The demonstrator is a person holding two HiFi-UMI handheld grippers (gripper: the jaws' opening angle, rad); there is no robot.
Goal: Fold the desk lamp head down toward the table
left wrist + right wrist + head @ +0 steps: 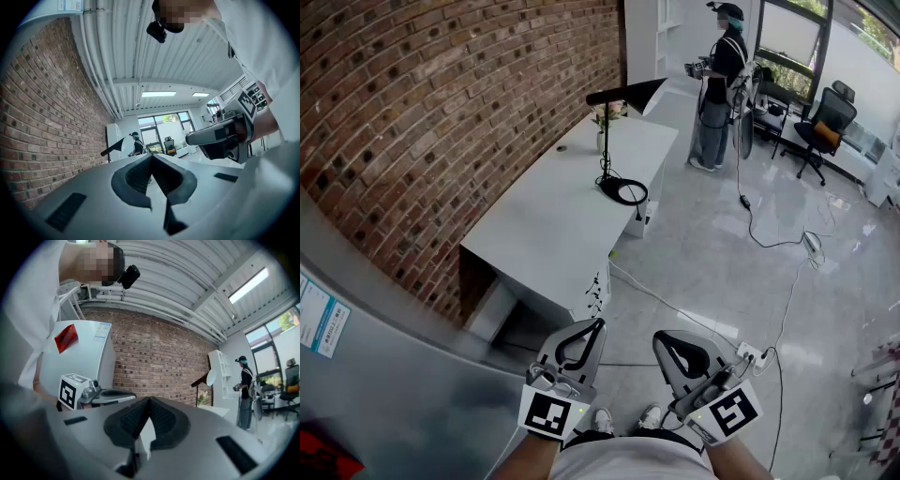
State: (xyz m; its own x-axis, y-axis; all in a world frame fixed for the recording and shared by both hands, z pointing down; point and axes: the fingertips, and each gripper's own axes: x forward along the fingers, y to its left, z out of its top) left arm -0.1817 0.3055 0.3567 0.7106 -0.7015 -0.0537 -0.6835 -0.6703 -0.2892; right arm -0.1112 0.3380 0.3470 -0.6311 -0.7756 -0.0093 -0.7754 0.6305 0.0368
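**Desk lamp** (607, 141): black, with a thin upright stem on a round base (623, 191). It stands toward the far end of the white bench (544, 225), near the edge that faces the open floor.

**Head** (628, 92): a long bar ending in a cone shade, raised and lying roughly level above the stem. It is not yet folded.

**Vase of flowers** (606, 116): small, just behind the stem.

**Brick wall** (441, 103): runs along the bench's left side.

**Left hand-held gripper** (592, 328): jaws together with nothing between them, held level close to the person's body, well apart from the lamp.

**Right hand-held gripper** (666, 341): likewise closed and empty, beside the left.

**Second person** (719, 84): stands beyond the bench, clear of the lamp.

**Handling note (a judgement):** the step in hand is the approach.
- Walk up to the bench and open one pair of jaws.
- Take the bar near the shade and press it down slowly about its hinge.
- Steady the stem or base with the other gripper, since the light lamp may tip or slide.
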